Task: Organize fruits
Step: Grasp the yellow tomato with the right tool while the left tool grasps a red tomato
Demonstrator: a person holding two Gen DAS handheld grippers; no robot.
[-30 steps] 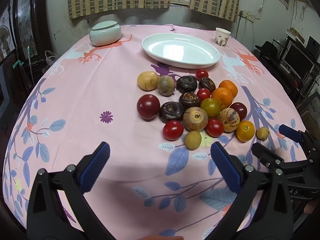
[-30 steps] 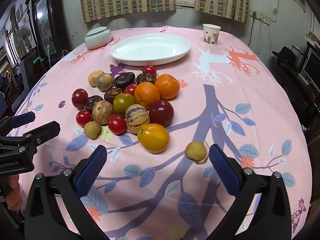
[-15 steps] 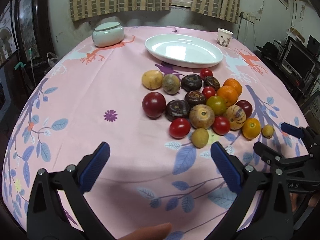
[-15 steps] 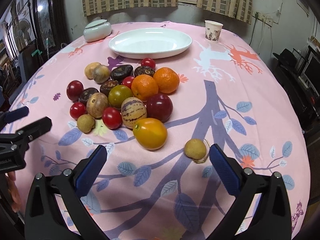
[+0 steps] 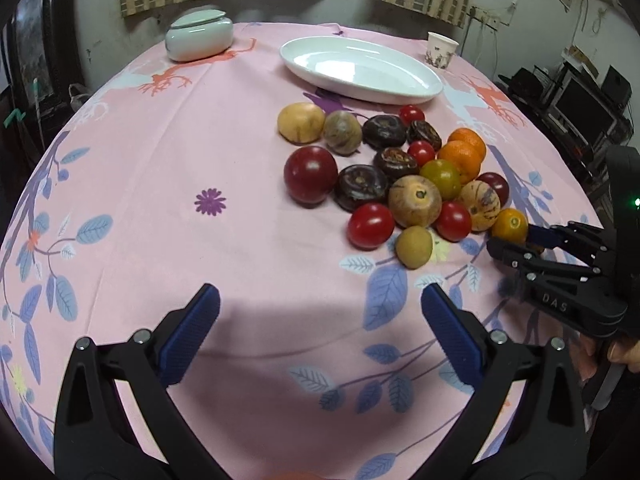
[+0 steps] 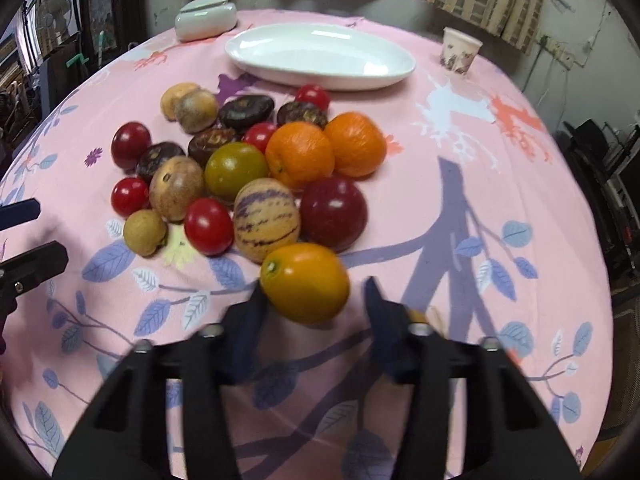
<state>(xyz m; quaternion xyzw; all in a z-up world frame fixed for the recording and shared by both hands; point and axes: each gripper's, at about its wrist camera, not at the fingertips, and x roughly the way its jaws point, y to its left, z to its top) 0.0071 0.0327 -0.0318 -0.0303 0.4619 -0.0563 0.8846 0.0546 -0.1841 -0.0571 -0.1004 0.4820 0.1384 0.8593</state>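
Between the closing right hand-held gripper point(image 6: 316, 300) fingers lies the yellow-orange fruit point(image 6: 306, 282).

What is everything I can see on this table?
plate: one, white, far centre
lidded jar: one, pale green, far left
paper cup: one, far right
tablecloth: one, pink
mandarins: two, orange, pile's right
cherry tomatoes: four, red, scattered
plums: two, dark red, pile's edges
dark brown fruits: four, pile's back
green tomato: one, centre
striped fruit: one, cream-purple, front
tan fruits: three, left
small tan fruit: one, front left
orange-yellow fruit: one, between right jaws
left gripper: black, open
right gripper: black, closing
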